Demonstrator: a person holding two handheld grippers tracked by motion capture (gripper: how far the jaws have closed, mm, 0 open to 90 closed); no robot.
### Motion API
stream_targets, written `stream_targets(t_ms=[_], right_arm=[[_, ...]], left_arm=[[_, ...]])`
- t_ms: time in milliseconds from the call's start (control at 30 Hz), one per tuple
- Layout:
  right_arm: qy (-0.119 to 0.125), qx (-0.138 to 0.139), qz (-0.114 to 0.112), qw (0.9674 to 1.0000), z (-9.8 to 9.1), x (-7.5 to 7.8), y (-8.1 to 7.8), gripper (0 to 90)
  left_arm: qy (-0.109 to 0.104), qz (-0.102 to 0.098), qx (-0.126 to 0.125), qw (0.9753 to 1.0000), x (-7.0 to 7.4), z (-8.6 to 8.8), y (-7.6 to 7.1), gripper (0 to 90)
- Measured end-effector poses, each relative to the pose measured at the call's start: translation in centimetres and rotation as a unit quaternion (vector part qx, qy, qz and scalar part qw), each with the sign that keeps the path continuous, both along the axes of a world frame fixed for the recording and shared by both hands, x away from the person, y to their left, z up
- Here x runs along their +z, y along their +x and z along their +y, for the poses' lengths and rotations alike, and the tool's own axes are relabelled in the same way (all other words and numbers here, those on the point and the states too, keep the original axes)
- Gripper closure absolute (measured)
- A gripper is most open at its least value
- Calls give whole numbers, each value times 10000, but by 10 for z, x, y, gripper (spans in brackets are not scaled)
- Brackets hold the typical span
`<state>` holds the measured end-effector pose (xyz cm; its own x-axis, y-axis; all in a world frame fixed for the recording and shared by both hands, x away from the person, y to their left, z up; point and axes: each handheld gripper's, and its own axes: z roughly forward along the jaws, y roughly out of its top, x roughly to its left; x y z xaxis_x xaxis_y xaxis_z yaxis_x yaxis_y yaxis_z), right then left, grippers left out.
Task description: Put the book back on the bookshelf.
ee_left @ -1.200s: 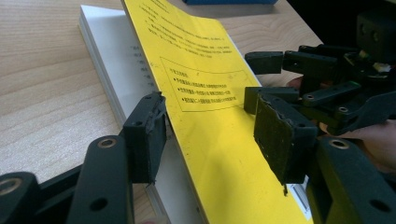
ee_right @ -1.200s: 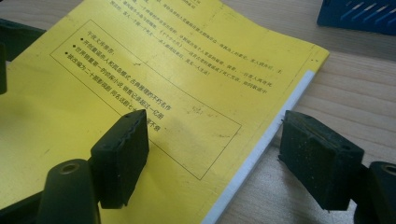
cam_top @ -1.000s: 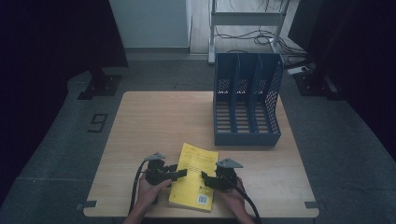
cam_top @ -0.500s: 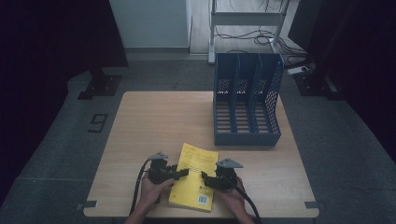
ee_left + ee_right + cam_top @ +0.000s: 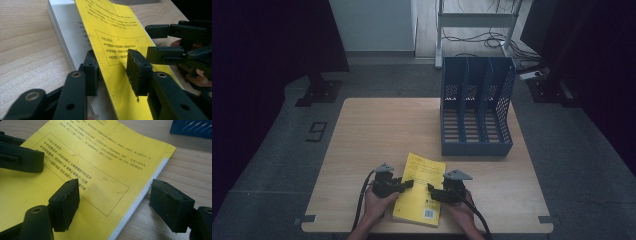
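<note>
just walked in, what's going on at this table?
A person works a yellow book at the table's near edge with two handheld grippers. The left gripper has lifted the yellow cover off the pages; its jaws straddle the cover and have just been closing, not yet pinching. The right gripper sits open astride the book's opposite edge. A blue file rack stands behind, apparently empty.
</note>
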<state>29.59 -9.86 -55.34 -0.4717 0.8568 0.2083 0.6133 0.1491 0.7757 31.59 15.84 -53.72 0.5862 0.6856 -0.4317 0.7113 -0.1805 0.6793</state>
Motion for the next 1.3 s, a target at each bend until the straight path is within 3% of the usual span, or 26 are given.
stream_targets(t_ms=[300,433,467,533,667,800,900,1000,1167,1300], right_arm=[[13,-3,4,10000,0,0,0,236],[12,-10,5,10000,0,0,0,235],[21,-12,6,10000,0,0,0,235],[48,-9,18,10000,-1,0,0,235],[72,16,13,10000,-1,0,1,233],[58,23,6,10000,-1,0,1,232],[54,18,5,10000,-1,0,1,231],[36,10,-17,10000,-1,0,0,233],[56,13,-27,10000,-1,0,0,236],[59,23,-30,10000,-1,0,0,235]], left_arm=[[-77,51,-76,9999,1,-1,-1,677],[-259,50,-84,9996,2,2,0,748],[-413,62,-89,9991,3,3,1,792],[-524,75,-101,9985,4,3,1,821],[-575,96,-111,9982,3,4,1,826],[-538,102,-104,9984,3,4,1,804],[-384,172,-153,9990,1,0,2,725],[-414,368,-274,9981,-4,-9,6,625],[-417,298,-295,9982,-1,-11,7,740],[-431,299,-317,9981,0,-10,7,769]])
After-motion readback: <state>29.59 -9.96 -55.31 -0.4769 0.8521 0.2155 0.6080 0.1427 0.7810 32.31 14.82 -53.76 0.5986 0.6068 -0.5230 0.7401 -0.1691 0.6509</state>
